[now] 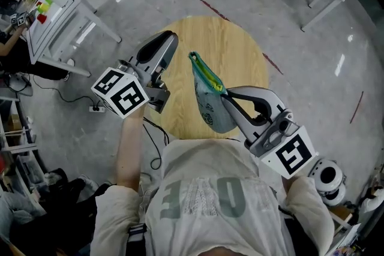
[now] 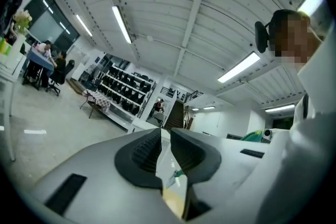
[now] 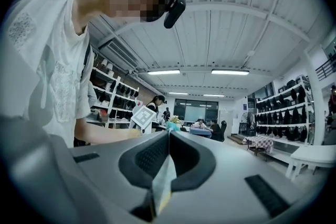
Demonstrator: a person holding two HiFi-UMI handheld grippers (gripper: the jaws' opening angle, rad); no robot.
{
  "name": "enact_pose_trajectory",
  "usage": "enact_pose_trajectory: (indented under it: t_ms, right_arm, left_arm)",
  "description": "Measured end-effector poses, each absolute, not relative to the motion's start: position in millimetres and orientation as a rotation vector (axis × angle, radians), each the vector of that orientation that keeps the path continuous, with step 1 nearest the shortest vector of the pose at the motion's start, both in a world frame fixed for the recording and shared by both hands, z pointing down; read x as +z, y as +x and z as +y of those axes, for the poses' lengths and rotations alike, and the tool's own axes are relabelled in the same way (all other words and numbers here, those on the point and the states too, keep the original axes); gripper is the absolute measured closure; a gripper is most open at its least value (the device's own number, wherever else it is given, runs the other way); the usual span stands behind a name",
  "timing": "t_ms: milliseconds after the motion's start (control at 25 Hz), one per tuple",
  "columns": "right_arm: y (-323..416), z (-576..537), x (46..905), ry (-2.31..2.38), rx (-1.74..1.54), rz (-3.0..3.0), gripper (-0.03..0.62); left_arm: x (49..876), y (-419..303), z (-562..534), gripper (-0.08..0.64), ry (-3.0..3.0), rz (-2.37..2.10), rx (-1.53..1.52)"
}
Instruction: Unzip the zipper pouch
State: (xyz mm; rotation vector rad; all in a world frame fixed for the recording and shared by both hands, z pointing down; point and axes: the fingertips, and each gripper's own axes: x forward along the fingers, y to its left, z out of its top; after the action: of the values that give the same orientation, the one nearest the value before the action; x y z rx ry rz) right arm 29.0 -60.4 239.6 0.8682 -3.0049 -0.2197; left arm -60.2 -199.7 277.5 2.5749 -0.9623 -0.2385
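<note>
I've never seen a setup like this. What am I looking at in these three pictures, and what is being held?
There is no robot here. A person holds a two-jaw gripper in each hand. The head view comes from a camera on the person's head, looking down at a round wooden table. The other two views come from cameras riding on each gripper, looking along its jaws. The right gripper is clamped on one end of a translucent zipper pouch, held up over the table. The left gripper is off to the side, its jaws slightly apart with nothing between them. Nothing else shows on the table.
</note>
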Motion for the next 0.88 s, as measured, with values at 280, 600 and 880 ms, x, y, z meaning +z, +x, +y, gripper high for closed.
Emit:
enact_pose_trajectory:
  t_ms: [280,600,880]
  right_arm:
    - [27.9,-93.6,249.5,1.023,-0.282,-2.89,0.56]
    - [23.9,-140.6,307.6,1.032,-0.417,-2.531,0.56]
    - [-0.2,-173.0,376.6,0.933,-0.522,-2.325,0.56]
  left_arm:
    - [236.6,-74.8,-196.6,0.532,2.649,-1.297,-0.345]
    - [228.4,-80.8,-175.9,0.534,2.704,-1.653,-0.3]
    - [255.3,-96.5,-172.8,0.534,2.65,-1.755,-0.179]
